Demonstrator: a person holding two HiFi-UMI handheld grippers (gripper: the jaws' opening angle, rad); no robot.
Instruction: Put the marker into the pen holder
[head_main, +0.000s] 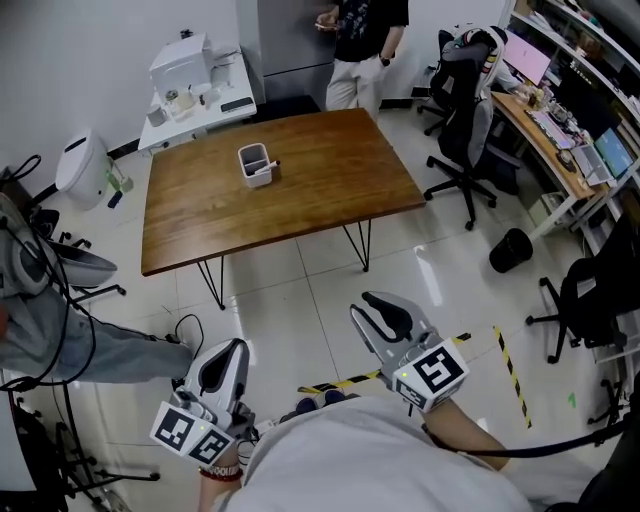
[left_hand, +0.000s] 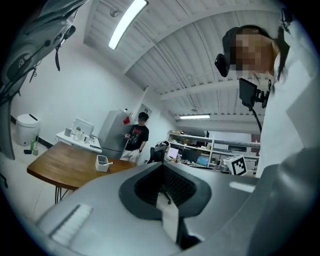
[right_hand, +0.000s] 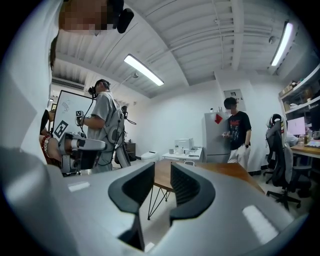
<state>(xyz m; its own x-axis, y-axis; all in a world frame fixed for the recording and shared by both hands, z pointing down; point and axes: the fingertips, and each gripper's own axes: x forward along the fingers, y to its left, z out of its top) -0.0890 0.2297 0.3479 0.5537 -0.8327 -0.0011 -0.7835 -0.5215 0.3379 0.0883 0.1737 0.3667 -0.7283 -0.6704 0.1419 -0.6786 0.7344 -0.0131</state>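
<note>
Head view showed left tongs (head_main: 226, 366) clenched, right tongs (head_main: 386, 314) parted, both empty; grabbing the marker (head_main: 273, 163) beside the pen holder (head_main: 255, 166) might topple it.

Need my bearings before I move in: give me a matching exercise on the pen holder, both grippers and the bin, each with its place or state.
Things:
1. pen holder
2. left gripper
3. right gripper
4. bin

Place or state:
a. jaws apart, nothing between them
b. on the floor, right of the table
c. jaws together
d. on the table

Pairs: 1-d, 2-c, 3-a, 4-b.
</note>
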